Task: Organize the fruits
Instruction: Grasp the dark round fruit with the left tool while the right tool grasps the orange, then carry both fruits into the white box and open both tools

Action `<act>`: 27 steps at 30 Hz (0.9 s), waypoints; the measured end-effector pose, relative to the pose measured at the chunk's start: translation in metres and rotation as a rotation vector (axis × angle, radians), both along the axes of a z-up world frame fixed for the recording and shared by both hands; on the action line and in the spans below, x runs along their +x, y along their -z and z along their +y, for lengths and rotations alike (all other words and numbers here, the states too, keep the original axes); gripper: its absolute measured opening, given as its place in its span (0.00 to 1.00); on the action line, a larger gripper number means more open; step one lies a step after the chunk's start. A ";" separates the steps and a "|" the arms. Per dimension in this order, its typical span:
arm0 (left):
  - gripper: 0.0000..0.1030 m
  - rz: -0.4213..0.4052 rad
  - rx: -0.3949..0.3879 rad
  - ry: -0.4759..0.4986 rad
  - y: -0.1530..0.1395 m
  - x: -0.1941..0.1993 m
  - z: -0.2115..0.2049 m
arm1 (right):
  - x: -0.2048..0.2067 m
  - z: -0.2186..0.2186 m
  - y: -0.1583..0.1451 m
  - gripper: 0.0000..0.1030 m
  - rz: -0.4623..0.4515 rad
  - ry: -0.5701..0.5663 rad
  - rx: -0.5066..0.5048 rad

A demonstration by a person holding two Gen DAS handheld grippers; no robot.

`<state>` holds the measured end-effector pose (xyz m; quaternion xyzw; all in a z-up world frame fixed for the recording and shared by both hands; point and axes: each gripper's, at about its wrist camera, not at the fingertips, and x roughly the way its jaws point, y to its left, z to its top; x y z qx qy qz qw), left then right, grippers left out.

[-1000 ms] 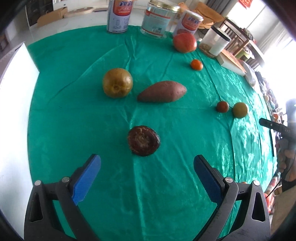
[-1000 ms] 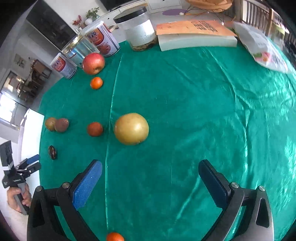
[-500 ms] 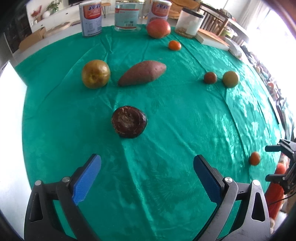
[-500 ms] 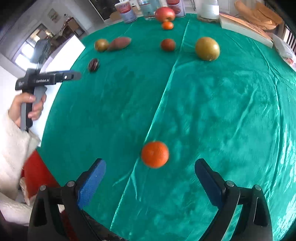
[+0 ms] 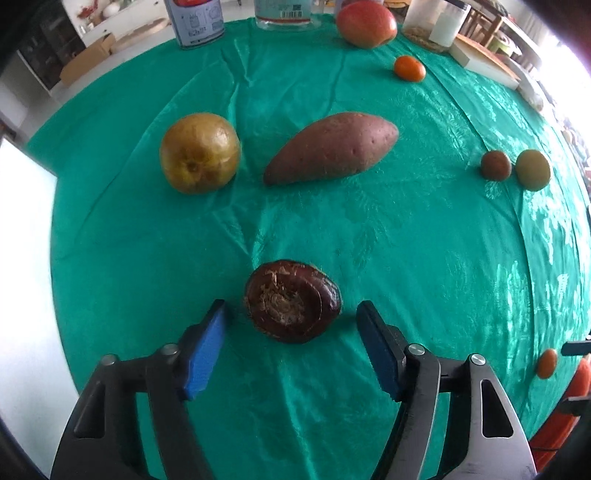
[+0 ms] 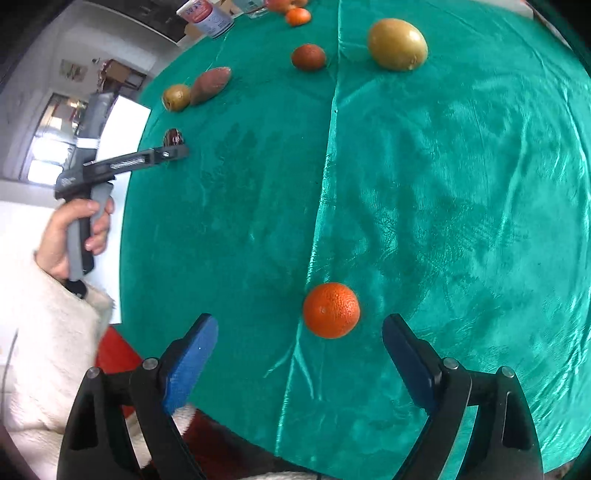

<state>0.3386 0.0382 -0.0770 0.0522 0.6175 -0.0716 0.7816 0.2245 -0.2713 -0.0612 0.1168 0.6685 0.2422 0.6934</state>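
Observation:
My left gripper (image 5: pixel 291 314) is open with a dark brown round fruit (image 5: pixel 291 301) between its blue pads, not touching them. Beyond it lie a yellow-brown pear (image 5: pixel 199 153) and a sweet potato (image 5: pixel 332 147). My right gripper (image 6: pixel 299 325) is open just behind a small orange (image 6: pixel 331 310), which lies near the table's front edge. The left gripper also shows in the right wrist view (image 6: pixel 173 151), next to the dark fruit (image 6: pixel 173 137).
A red apple (image 5: pixel 365 23), a small orange (image 5: pixel 409 68), a small brown fruit (image 5: pixel 495 165) and a green-yellow fruit (image 5: pixel 532 170) lie further off. Cans (image 5: pixel 194 20) and a jar (image 5: pixel 430 22) stand at the far edge. A green cloth (image 5: pixel 406 240) covers the table.
My left gripper has moved forward and narrowed around the dark fruit. My right gripper has swung down to the front edge and closed in on the small orange.

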 end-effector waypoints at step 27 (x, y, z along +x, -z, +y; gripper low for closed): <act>0.44 -0.356 -0.267 -0.132 -0.163 -0.183 0.147 | -0.003 0.147 -0.088 0.30 -0.221 -0.188 -0.027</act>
